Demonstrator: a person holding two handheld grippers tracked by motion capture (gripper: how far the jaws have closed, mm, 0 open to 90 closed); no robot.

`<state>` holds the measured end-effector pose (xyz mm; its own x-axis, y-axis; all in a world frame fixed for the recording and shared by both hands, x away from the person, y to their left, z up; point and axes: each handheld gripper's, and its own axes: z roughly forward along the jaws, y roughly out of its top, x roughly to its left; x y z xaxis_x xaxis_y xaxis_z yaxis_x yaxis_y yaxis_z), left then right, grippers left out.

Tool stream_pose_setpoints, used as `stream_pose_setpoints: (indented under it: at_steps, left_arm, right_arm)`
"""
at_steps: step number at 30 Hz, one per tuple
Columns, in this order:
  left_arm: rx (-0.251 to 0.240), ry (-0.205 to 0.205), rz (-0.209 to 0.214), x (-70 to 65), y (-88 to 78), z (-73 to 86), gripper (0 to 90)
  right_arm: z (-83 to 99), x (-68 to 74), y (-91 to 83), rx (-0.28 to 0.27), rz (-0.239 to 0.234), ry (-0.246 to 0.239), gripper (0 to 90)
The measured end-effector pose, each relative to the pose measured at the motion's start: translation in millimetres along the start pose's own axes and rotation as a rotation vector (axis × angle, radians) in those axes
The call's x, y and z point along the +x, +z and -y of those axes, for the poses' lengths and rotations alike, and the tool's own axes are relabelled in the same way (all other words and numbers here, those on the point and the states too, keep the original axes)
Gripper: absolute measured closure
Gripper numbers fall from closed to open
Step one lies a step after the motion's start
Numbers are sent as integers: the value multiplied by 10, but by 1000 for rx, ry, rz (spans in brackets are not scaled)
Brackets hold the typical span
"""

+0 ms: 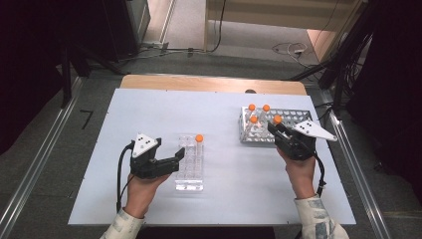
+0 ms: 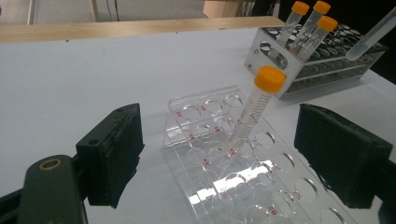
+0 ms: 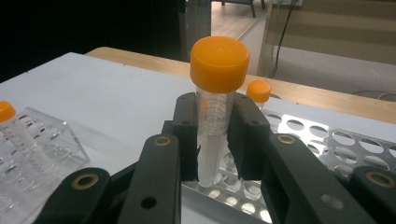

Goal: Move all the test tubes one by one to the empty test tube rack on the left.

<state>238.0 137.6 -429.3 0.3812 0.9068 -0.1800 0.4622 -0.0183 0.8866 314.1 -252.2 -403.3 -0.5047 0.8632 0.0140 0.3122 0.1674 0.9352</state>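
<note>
While my right gripper (image 3: 212, 140) clamps the upright tube (image 3: 215, 116) over the metal rack (image 3: 327, 144), the clear rack (image 1: 190, 162) lies leftward between my left gripper's (image 1: 171, 162) open jaws.

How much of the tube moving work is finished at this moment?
Done: one tube stands in the clear rack. In hand: the right gripper clamps a second tube above the metal rack. Left: three tubes there. The left gripper is open beside the clear rack.
</note>
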Motion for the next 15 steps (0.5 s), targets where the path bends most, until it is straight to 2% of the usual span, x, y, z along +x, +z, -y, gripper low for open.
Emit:
stream_pose_setpoints:
  at_steps: [7, 15]
  left_arm:
    - [2, 7, 4, -19, -5, 2, 152]
    - [-1, 9, 10, -34, -26, 0, 152]
  right_arm:
    - [43, 46, -40, 15, -24, -3, 718]
    - [112, 151, -61, 41, -49, -28, 718]
